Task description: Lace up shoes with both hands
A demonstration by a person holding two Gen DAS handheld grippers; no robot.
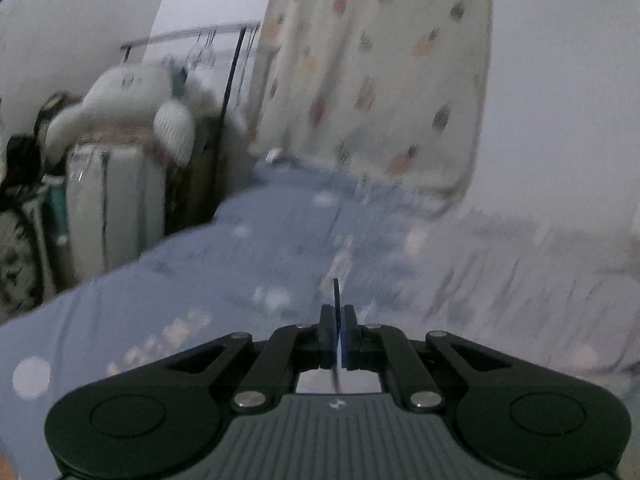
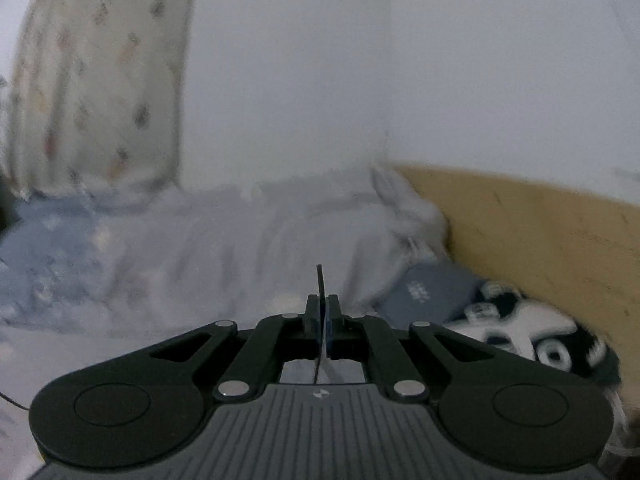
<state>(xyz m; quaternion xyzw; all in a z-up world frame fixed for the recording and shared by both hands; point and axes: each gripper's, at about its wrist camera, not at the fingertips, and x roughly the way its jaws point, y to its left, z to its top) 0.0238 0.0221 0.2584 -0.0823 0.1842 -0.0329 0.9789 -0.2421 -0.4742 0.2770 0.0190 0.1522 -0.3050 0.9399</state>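
No shoe or lace can be made out in either blurred view. My left gripper (image 1: 336, 300) is shut, its jaws pressed together with nothing seen between them, and it points over a blue bedspread (image 1: 224, 264) with pale spots. My right gripper (image 2: 321, 292) is also shut and empty, pointing over rumpled pale bedding (image 2: 224, 240). A black-and-white patterned object (image 2: 532, 336) lies low at the right of the right wrist view, too blurred to identify.
A spotted cream curtain (image 1: 380, 72) hangs behind the bed. White plush toys (image 1: 132, 96) sit on a white case (image 1: 108, 200) at the left, before a clothes rail (image 1: 192, 34). A wooden headboard (image 2: 540, 224) and grey-blue pillow (image 2: 432, 290) are at the right.
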